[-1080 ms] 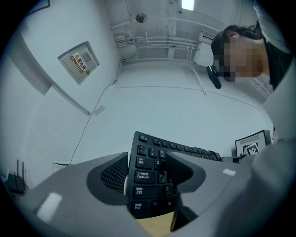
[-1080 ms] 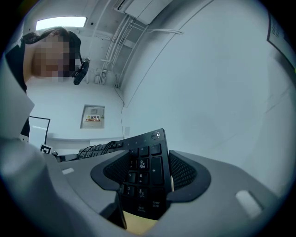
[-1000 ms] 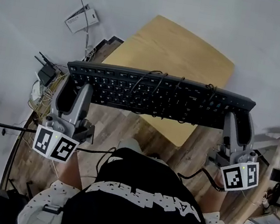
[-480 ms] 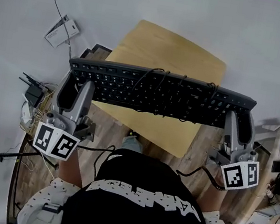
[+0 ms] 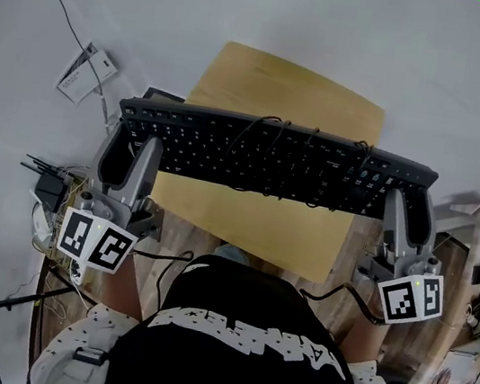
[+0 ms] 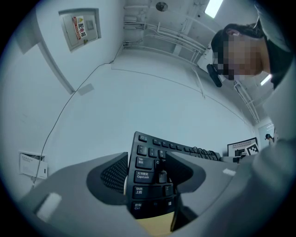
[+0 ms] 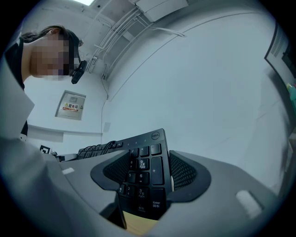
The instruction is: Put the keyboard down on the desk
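Observation:
A long black keyboard [image 5: 273, 158] with its cable coiled over the keys hangs level in the air above a small light wooden desk [image 5: 282, 102]. My left gripper [image 5: 133, 160] is shut on the keyboard's left end [image 6: 148, 178], by the Shift and Ctrl keys. My right gripper [image 5: 398, 218] is shut on its right end [image 7: 145, 173], over the number pad. Both gripper views point up at the walls and ceiling, with a strip of desk wood below the keyboard [image 6: 155, 227].
A white socket box [image 5: 82, 73] and a cable lie on the floor left of the desk, with a router [image 5: 46, 181] lower left. Cluttered shelving [image 5: 477, 299] stands at the right. The person's dark shirt [image 5: 241, 351] fills the lower middle.
The keyboard, held by both grippers, has come further over the desk, which now lies nearer beneath it. Both grips are unchanged.

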